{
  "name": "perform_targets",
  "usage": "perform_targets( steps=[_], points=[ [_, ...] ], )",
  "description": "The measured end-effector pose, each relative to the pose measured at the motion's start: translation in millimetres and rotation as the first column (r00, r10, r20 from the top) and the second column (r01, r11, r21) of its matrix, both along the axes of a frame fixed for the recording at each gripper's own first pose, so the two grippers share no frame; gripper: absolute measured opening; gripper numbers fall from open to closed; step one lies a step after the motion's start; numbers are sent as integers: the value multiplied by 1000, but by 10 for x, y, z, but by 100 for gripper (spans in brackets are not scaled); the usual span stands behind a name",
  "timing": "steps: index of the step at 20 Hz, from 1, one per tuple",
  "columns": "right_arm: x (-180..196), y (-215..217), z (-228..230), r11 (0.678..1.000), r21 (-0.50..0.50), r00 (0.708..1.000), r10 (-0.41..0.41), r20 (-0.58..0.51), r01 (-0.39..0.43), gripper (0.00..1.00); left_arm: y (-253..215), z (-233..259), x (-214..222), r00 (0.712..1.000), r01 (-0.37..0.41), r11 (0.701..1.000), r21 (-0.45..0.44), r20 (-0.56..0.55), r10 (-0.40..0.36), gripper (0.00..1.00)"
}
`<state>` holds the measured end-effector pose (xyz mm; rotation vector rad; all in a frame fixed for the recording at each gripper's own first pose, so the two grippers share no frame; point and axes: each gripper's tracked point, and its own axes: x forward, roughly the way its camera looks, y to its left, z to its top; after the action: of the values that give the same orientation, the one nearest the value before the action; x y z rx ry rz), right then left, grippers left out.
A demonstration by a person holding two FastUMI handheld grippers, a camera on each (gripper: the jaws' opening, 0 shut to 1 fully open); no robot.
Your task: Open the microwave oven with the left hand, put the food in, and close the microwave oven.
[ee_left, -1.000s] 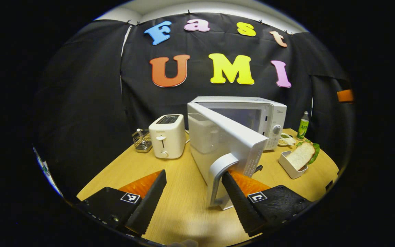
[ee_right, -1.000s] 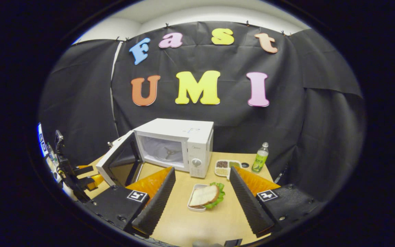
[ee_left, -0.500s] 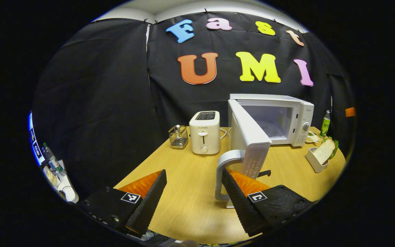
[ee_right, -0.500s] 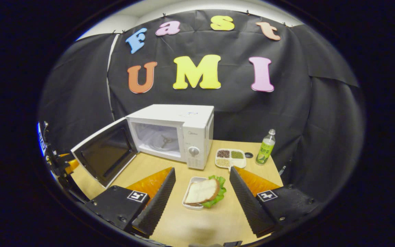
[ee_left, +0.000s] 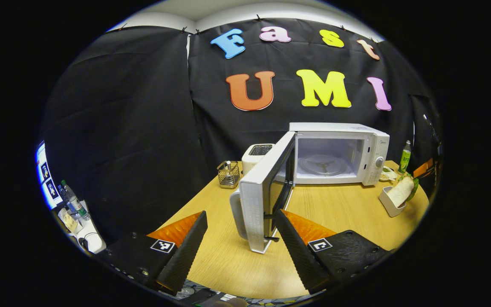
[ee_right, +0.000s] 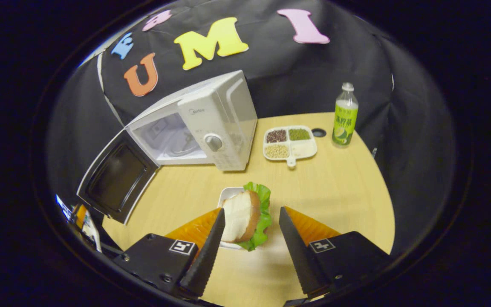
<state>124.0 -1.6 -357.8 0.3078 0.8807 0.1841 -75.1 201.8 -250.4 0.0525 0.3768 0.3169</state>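
my left gripper (ee_left: 241,230) is spread wide with nothing pinched in it. the free edge of the microwave door (ee_left: 267,194) stands right between its two fingers, handle (ee_left: 237,213) on the left side of that edge, but neither finger is pressing on it as far as i can tell. the door is swung well out from the microwave (ee_left: 339,151), so i'm looking straight into the cavity with the turntable (ee_left: 324,164) inside.

behind the door there's a toaster (ee_left: 257,154) and a little wire basket (ee_left: 228,174), all sitting on the wooden table (ee_left: 335,213). off to the right edge of the left gripper view is the white dish (ee_left: 388,201) with the bread and lettuce leaning in it.

over in the right gripper view, my right gripper (ee_right: 249,238) is also spread apart and low over the sandwich (ee_right: 243,213). the bread slice with lettuce sits between the fingers, just beside the left one, though i can't say they touch. the microwave is up and to the left with its door hanging open. a sectioned tray of beans (ee_right: 290,141) and a green bottle (ee_right: 345,115) sit further back on the table.
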Motion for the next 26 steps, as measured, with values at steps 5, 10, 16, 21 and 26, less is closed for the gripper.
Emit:
perform_targets(
  steps=[5, 10, 16, 21, 26],
  points=[
    [181, -25, -183, 992, 129, 992, 28, -123, -12, 54, -391, 131, 82, 999, 33, 998, -48, 32, -32, 97],
    [151, 110, -296, 945, 327, 956, 100, -277, -4, 49, -728, 226, 197, 999, 51, 998, -34, 21, -50, 97],
    [136, 167, -124, 933, 357, 951, 149, -269, -45, 35, -1077, 354, 302, 994, 104, 995, -14, 24, -103, 97],
    [178, 513, 549, 926, 372, 982, 130, -134, -72, 34, -1139, 477, 332, 981, 187, 982, 0, 47, -187, 98],
    [354, 1214, 1067, 883, 470, 1000, 23, 4, -22, 24, -1080, 562, 325, 962, 267, 963, -22, 66, -265, 97]
  ],
)
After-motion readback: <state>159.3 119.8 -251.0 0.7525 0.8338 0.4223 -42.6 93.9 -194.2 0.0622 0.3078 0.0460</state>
